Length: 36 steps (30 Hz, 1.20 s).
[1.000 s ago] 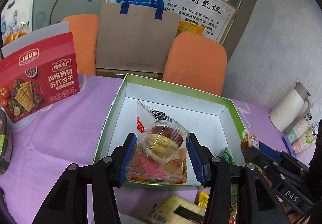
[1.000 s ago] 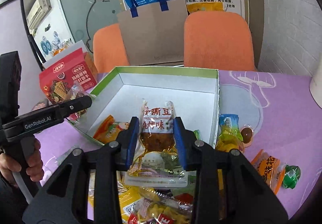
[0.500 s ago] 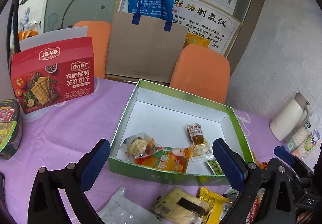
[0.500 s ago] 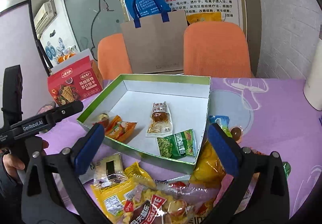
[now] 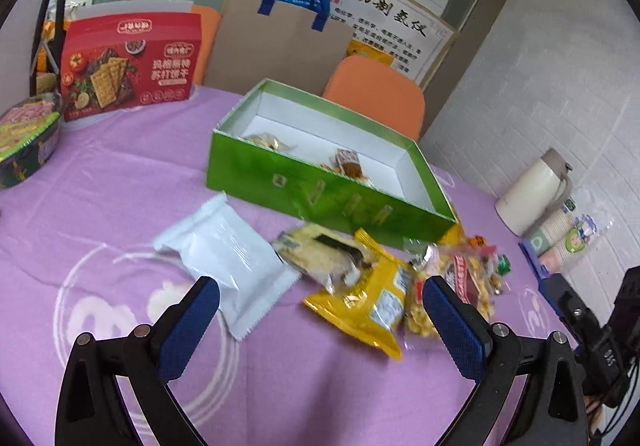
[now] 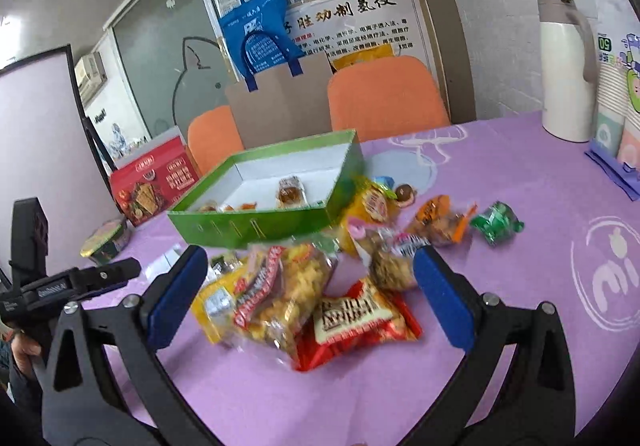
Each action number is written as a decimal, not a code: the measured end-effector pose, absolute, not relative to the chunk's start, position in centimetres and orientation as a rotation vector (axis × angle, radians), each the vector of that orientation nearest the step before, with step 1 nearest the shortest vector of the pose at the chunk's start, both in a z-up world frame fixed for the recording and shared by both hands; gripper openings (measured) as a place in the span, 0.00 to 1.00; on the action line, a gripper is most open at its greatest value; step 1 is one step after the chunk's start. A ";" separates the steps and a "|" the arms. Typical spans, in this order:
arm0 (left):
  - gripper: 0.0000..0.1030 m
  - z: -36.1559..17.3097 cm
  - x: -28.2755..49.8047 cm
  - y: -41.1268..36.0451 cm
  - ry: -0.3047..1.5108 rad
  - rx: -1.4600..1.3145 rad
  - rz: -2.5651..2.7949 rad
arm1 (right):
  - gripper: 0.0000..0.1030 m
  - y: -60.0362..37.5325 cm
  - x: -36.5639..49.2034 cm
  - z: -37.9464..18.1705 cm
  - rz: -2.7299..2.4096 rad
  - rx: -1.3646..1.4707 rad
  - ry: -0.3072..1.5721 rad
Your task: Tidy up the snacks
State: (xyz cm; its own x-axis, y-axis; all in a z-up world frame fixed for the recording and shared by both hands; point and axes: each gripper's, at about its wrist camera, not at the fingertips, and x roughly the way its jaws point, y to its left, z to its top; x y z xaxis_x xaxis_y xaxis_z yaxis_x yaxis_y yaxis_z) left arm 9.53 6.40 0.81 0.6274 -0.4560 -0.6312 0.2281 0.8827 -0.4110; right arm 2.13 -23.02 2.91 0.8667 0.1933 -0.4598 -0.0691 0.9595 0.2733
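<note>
On the purple tablecloth [image 5: 120, 197], the loose snacks lay in a heap just before the green box [image 5: 320, 189], which already held a few packets. The left gripper [image 5: 320, 310] stood wide open above the white packet [image 5: 228, 258] and the yellow bag [image 5: 372, 306]. The right gripper [image 6: 312, 286] was wide open too, over the red packet [image 6: 356, 322], holding nothing.

A white thermos jug [image 6: 566, 69] stands far right of the right hand-held gripper [image 6: 312, 286], beside stacked paper cups [image 6: 618, 85]; two orange chairs [image 6: 386, 93] ahead, behind the bench [image 6: 520, 246].
</note>
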 end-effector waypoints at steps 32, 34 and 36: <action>0.61 -1.0 12.5 -6.8 0.940 -0.066 -0.760 | 0.27 -22.8 1.8 -1.7 0.237 0.287 0.676; 0.59 -1.1 12.4 -6.8 0.953 -0.077 -0.772 | 0.27 -23.0 1.8 -2.0 0.238 0.302 0.680; 0.58 -1.2 12.1 -6.5 0.952 -0.081 -0.772 | 0.27 -23.1 1.8 -2.1 0.243 0.307 0.682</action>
